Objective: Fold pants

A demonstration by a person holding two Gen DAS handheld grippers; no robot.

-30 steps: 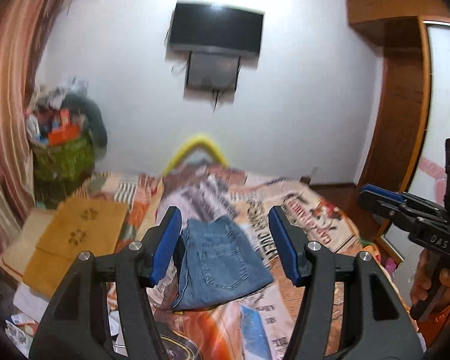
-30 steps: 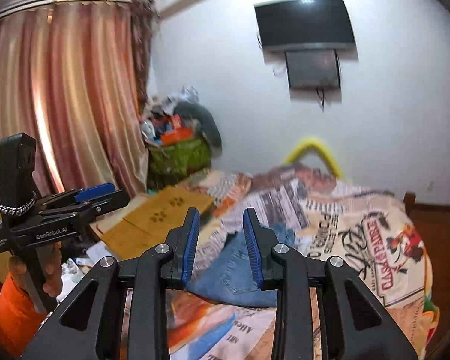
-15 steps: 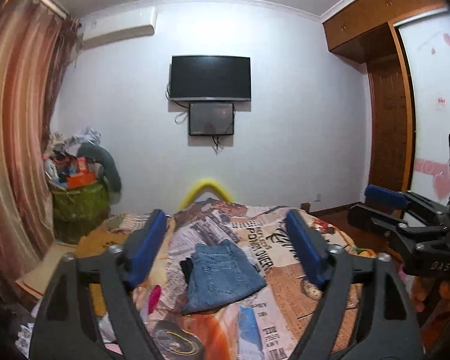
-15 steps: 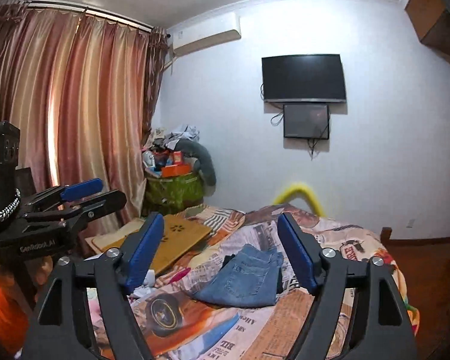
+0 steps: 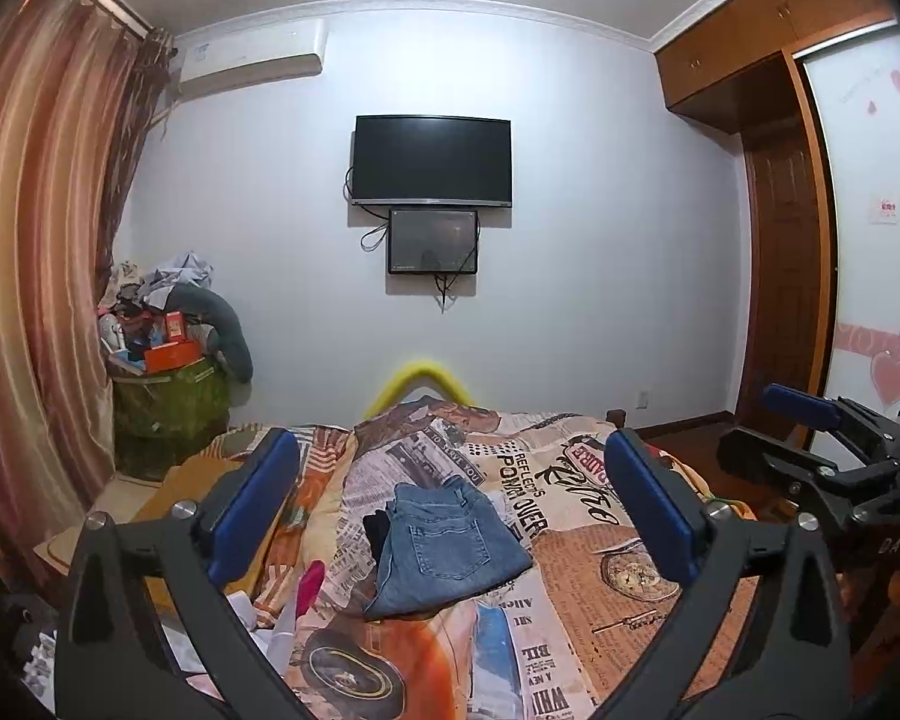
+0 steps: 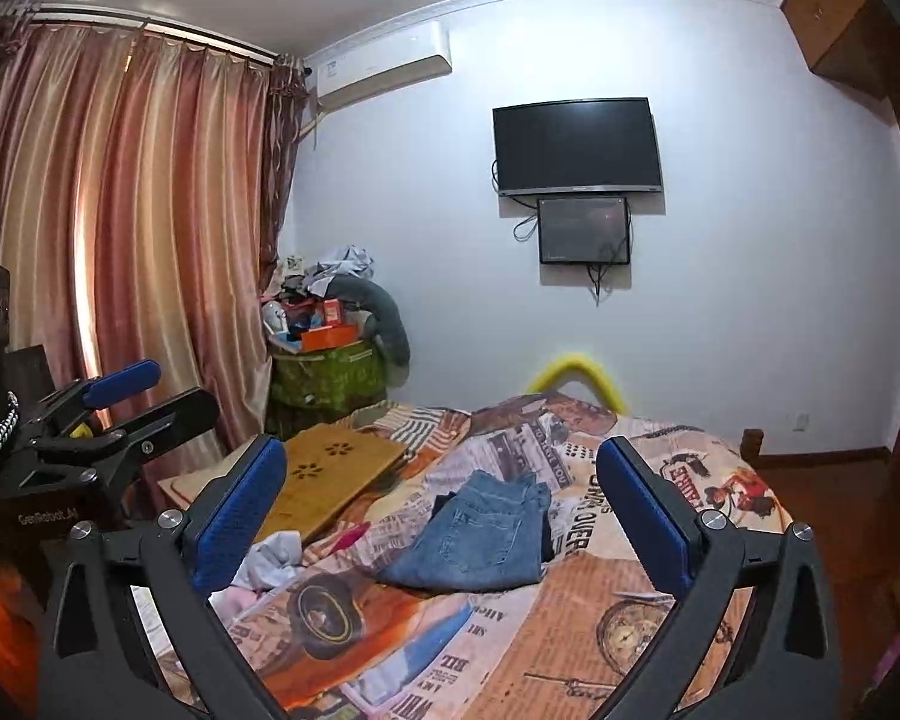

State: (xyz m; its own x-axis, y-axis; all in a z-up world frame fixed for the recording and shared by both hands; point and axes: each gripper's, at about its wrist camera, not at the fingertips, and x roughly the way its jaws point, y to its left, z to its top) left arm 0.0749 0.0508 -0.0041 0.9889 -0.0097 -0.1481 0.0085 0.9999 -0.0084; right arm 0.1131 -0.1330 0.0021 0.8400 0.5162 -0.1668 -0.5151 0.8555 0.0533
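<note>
- Denim pants (image 5: 447, 543) lie in a compact folded bundle on the bedspread (image 5: 594, 564), well ahead of my fingers.
- My left gripper (image 5: 450, 516) and right gripper (image 6: 441, 519) both gape wide, holding nothing.
- Folding looks finished; next I'd only tidy edges.

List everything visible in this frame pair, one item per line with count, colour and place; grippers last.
folded jeans: 1, blue, middle of bed, on a dark garment
bedspread: 1, orange newspaper print, covers bed
wooden lap desk: 1, tan, left of bed
television: 1, black, on wall
small screen: 1, black, under television
air conditioner: 1, white, high on wall
curtains: pink-gold, left wall
green bin: 1, piled with clutter, corner
yellow foam: 1, beyond bed
wardrobe: brown, right
left gripper: jaws wide open, above bed
right gripper: jaws wide open, above bed
</note>
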